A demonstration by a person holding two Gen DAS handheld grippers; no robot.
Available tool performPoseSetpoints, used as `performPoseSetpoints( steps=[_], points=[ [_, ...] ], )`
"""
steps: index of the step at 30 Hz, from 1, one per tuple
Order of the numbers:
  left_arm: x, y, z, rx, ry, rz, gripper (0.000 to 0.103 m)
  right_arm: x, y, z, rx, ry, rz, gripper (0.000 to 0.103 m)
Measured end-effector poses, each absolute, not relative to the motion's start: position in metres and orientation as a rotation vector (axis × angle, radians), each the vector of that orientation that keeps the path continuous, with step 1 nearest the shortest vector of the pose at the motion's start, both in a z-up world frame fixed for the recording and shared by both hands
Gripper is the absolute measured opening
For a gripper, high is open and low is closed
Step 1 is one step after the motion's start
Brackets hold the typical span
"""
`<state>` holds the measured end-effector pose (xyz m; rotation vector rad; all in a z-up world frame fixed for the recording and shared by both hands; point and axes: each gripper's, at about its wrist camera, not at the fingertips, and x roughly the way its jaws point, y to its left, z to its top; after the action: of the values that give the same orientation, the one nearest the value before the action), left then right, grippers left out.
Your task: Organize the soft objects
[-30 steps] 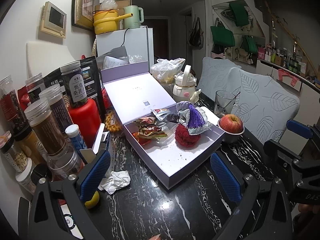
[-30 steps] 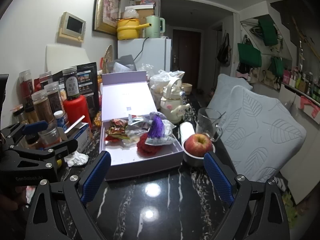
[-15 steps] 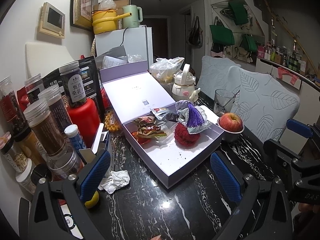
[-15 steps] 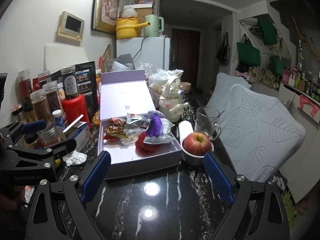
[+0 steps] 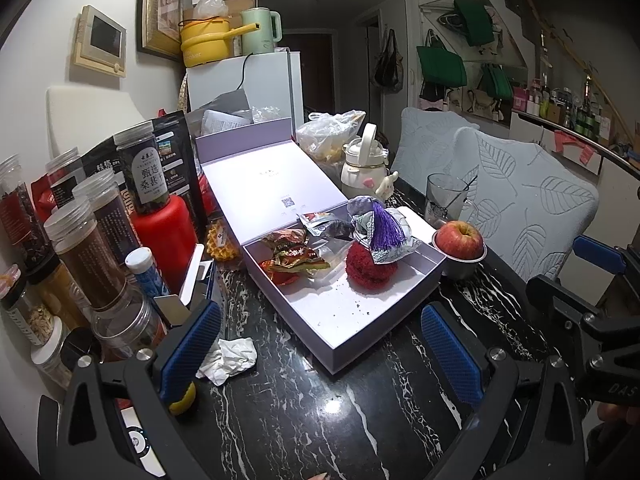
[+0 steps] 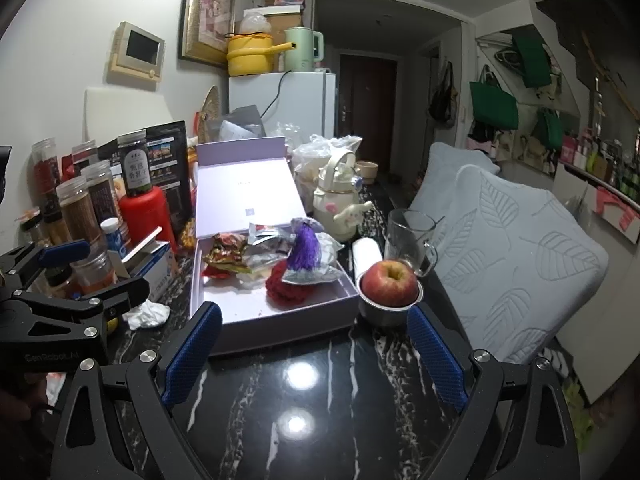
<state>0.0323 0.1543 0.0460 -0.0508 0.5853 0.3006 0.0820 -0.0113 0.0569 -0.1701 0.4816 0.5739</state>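
Right wrist, pouch (image 6: 308, 258) beyond open claw (image 6: 312, 352)

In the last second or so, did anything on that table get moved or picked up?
No, nothing visibly changed. Both tongs, left and right, hang open and empty in front of the open box, and the red pompom and the apple sit where they were.

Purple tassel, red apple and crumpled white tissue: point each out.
purple tassel (image 5: 383, 227), left wrist view, middle of its hanging threads.
red apple (image 6: 390, 283), right wrist view, front of its skin, below the stem dip.
crumpled white tissue (image 5: 232, 358), left wrist view, centre of the wad.
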Motion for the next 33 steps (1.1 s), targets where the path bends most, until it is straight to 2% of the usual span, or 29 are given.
performPoseSetpoints(
  steps=[33],
  points=[
    [0.0353,0.1558,0.0362,-0.067,0.63,0.269,0.102,0.082,-0.0123,0.047,-0.17,0.529,0.556,0.095]
  ],
)
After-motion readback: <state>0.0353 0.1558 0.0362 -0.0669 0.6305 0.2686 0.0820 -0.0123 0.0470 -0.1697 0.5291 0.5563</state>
